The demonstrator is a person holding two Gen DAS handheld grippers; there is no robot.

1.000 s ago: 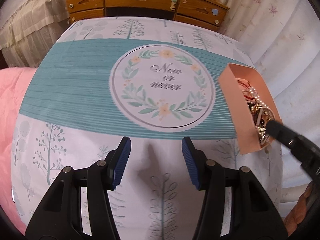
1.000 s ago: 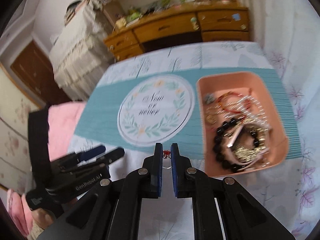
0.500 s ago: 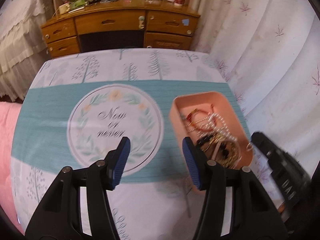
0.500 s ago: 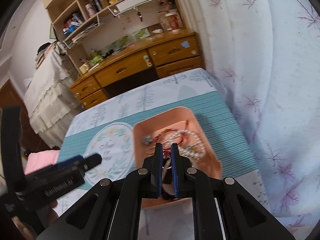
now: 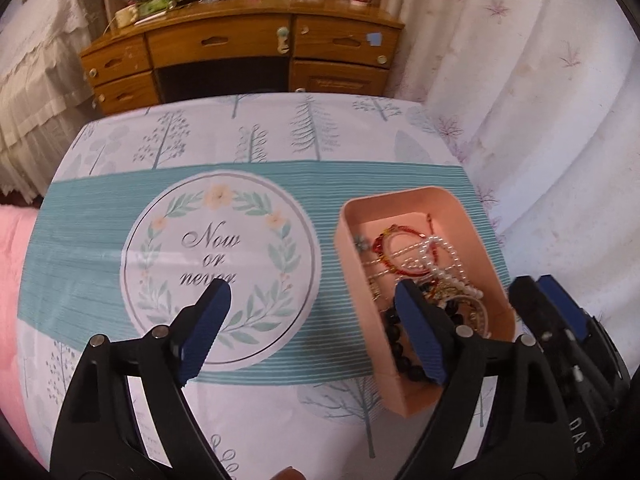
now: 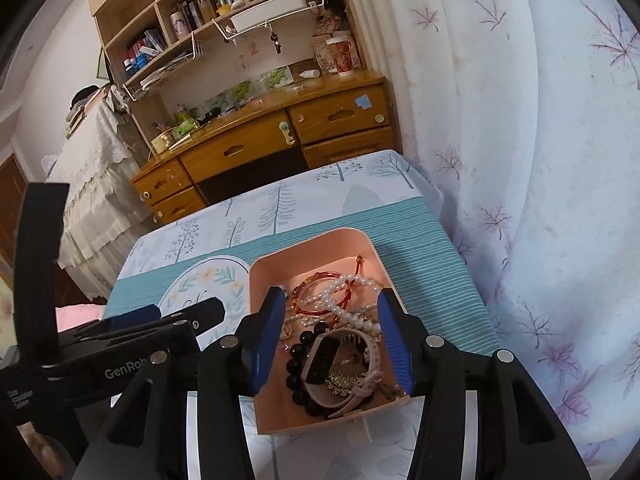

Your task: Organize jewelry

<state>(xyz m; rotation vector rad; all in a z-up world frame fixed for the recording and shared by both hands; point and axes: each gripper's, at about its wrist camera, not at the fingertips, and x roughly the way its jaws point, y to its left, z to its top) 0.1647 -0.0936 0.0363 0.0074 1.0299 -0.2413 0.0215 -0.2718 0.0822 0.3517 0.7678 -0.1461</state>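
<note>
The right claw [image 6: 332, 338], its jaws just spread and pinching nothing, hangs over the pink tray [image 6: 320, 246] of jewelry [image 6: 340, 312] on the worktop [image 5: 280, 140], whose cloth reads "Now or never".

Peach-pink tray [image 6: 256, 280] at four o'clock on the tablecloth [image 5: 256, 144], white with grey-green trees and a teal striped band. Inside the tray: white pearl strand [image 6: 352, 284], red bangle [image 6: 316, 296], glossy black bead bracelet [image 6: 298, 364], pale pink watch strap [image 6: 370, 384] with a black face. Nine o'clock: a white medallion [image 5: 220, 264], leafy wreath, grey script. Blue pads on black grippers. Honey-brown desk [image 5: 240, 40] at twelve.
</note>
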